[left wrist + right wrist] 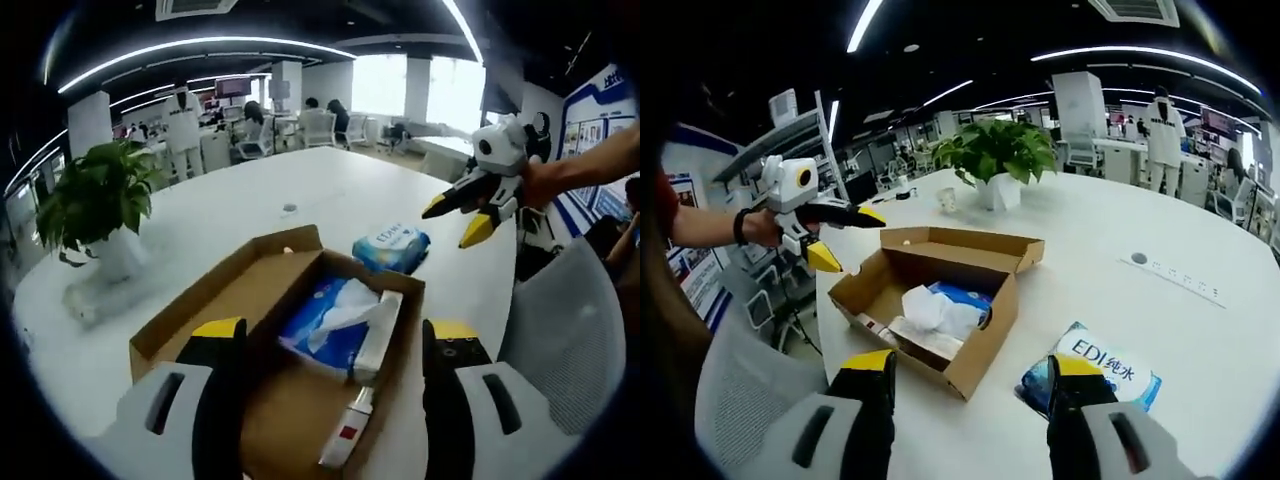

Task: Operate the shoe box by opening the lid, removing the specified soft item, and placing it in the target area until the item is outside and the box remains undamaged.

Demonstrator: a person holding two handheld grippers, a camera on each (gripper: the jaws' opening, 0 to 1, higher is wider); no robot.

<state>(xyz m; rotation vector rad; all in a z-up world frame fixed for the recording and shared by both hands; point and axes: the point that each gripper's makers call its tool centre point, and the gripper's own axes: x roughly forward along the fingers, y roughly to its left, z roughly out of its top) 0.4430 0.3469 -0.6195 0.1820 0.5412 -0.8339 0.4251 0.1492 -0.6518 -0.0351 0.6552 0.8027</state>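
A brown cardboard shoe box (290, 410) lies open on the white table, its lid (225, 290) folded back. Inside it lie a blue-and-white soft tissue pack (335, 320) and a white tube (350, 440). My left gripper (337, 335) is open, its jaws on either side of the box's near end. In the right gripper view the box (985, 345) sits just ahead of my open right gripper (972, 368). A blue wipes pack (1095, 375) lies on the table by that gripper's right jaw and appears as the wipes pack (392, 247) beyond the box.
A potted plant (95, 205) stands on the table beyond the box. A socket strip (1170, 275) is set into the tabletop. A grey mesh chair (565, 330) sits at the table's edge. A hand holds the right gripper (457, 220) above the wipes.
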